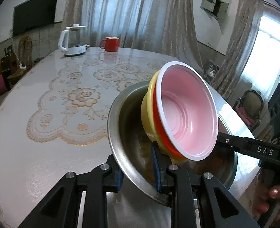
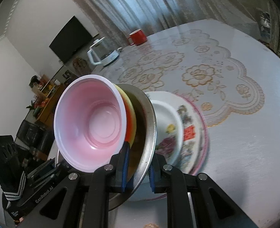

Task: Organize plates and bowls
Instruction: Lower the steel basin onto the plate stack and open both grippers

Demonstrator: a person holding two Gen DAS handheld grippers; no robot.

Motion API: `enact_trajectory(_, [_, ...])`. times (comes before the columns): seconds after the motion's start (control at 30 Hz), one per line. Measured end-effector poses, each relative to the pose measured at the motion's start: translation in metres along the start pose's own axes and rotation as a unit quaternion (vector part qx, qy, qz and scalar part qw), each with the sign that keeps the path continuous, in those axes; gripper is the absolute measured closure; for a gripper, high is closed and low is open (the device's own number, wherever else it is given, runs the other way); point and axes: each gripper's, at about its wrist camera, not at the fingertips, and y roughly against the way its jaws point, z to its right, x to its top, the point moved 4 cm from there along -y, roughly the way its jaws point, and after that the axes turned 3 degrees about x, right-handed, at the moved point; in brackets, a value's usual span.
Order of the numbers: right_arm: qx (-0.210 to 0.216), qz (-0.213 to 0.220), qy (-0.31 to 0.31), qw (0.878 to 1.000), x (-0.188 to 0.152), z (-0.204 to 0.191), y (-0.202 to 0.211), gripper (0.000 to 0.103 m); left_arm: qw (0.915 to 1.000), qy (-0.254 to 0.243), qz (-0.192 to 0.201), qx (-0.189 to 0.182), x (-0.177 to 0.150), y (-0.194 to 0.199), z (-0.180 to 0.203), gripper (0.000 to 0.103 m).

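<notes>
A steel bowl (image 1: 128,129) (image 2: 149,133) holds a nested stack: a yellow bowl (image 1: 147,114) (image 2: 127,98), an orange bowl (image 1: 159,129) (image 2: 129,125) and a pink bowl (image 1: 187,114) (image 2: 94,121) on top. My left gripper (image 1: 138,174) is shut on the steel bowl's near rim. My right gripper (image 2: 138,172) is shut on the opposite rim and reaches in from the right in the left wrist view (image 1: 254,148). Under the steel bowl the right wrist view shows a white floral bowl (image 2: 168,129) on a decorated plate (image 2: 191,133); whether they touch the steel bowl is unclear.
The round table (image 1: 45,152) has a lace-pattern cover. A white kettle (image 1: 73,39) (image 2: 102,55) and a red mug (image 1: 111,43) (image 2: 138,37) stand at its far edge. A person's hand (image 1: 273,195) holds the right gripper's handle. Chairs and curtains lie beyond the table.
</notes>
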Motion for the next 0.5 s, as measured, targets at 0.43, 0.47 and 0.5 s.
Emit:
enact_trajectory(0.43, [-0.033, 0.007, -0.022, 0.999, 0.013, 0.029, -0.007, 0.086, 0.9994, -0.009, -0.033, -0.004, 0.003, -0.036, 0.014, 0.076])
enact_trajectory(0.47, [-0.032, 0.004, -0.025, 0.999, 0.013, 0.031, -0.011, 0.086, 0.9993, -0.008, -0.036, -0.003, 0.002, -0.038, 0.012, 0.075])
enact_trajectory(0.5, [-0.032, 0.002, -0.026, 0.999, 0.013, 0.031, -0.013, 0.086, 0.9995, -0.007, -0.031, 0.000, 0.003, -0.038, 0.011, 0.075])
